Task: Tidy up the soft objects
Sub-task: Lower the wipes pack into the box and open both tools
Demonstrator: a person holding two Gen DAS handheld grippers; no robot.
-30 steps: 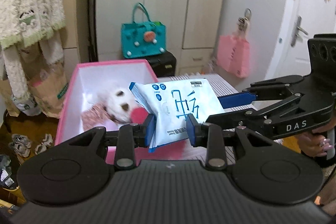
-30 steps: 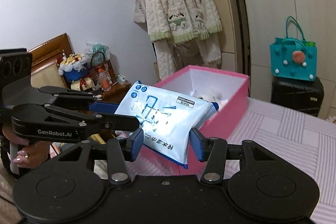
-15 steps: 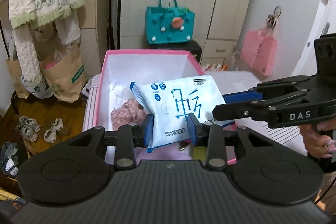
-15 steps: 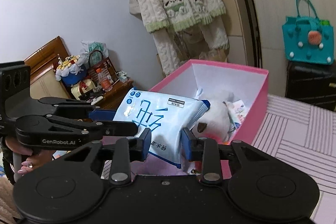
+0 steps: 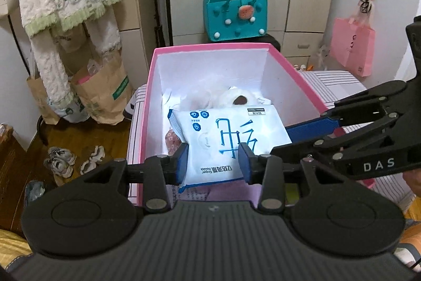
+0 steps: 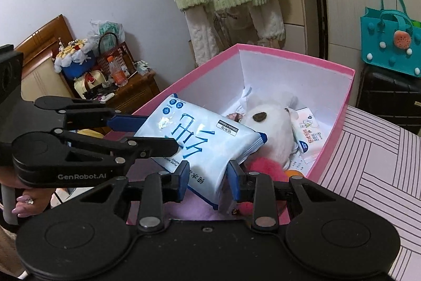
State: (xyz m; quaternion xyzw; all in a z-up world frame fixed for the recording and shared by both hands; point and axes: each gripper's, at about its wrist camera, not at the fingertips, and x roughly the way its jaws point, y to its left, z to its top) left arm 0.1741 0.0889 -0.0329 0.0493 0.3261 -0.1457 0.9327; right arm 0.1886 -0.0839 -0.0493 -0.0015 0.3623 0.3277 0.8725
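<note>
Grippers, left (image 5: 213,165) and right (image 6: 208,181), both clamp the soft pale-blue wipes pack (image 5: 226,141), which has dropped from above the pink cardboard box's (image 5: 210,47) near edge to inside it, beside the white plush toy (image 6: 273,123); release looks next.

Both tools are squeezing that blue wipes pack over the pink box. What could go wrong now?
1. The wipes pack is pinched at two edges by the left tool and right tool; if one lets go first, it may swing or tip sideways.
2. It could land on the white plush toy and end up tilted instead of flat.
3. The tools sit close together and might bump over the pink box.
</note>
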